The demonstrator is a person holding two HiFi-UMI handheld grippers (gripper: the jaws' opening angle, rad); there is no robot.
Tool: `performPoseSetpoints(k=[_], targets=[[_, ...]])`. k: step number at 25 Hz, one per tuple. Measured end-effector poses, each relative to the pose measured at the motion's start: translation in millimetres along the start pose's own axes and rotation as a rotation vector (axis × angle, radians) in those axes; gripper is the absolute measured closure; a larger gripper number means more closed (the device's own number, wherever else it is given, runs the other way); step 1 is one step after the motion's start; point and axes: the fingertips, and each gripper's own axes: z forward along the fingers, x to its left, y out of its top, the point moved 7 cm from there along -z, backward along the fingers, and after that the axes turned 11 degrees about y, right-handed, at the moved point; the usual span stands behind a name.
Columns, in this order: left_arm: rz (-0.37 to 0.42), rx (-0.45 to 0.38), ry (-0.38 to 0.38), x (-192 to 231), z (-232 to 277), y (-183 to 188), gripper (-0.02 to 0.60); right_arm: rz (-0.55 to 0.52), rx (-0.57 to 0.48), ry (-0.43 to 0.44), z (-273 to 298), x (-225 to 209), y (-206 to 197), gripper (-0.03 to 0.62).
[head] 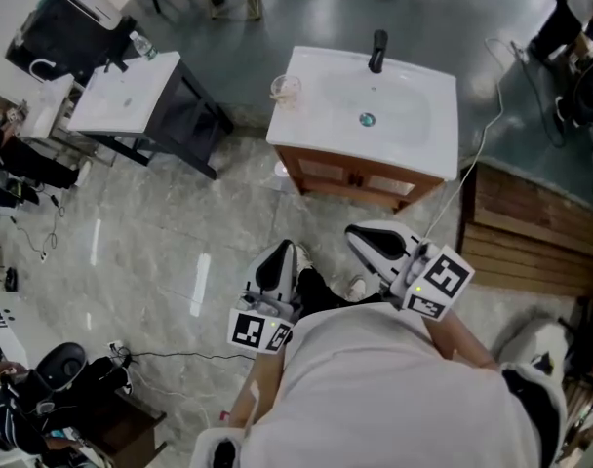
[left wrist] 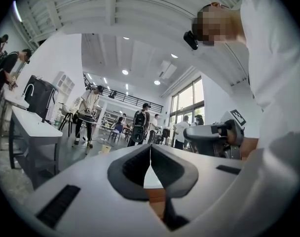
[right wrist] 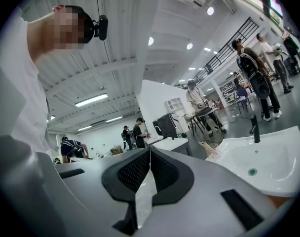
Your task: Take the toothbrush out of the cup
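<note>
No legible text, brand, number or sign anywhere. Only letterless black-and-white square patterns on the left marker cube [head: 257,331] and the right marker cube [head: 440,283], behind the jaws.

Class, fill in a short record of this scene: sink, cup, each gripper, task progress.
Sink: white, on a wooden cabinet, black tap at the back
Cup: clear, on the sink's back left corner; toothbrush too small to make out
Left gripper: shut, empty, short of the sink
Right gripper: shut, empty, short of the sink
Task progress: cup not yet reached
</note>
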Motion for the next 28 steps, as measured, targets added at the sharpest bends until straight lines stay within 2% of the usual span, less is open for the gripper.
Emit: performPoseSetpoints(k=[10,20,28], targets=[[-0.038,-0.022,-0.048,66.6,58.4,15.9,0.575,-0.032,0.049,-0.038,58.4,-32.4,21.4,0.56],[-0.072,-0.001,-0.086,135.0,108.5,19.2,0.575,-0.036,0.083,-0.085,123.1,-70.2,33.0,0.56],[-0.108,0.037,-0.153,176.6,141.1,17.5,0.574,-0.034,0.031,-0.269,144.5,-88.6,44.9,0.56]])
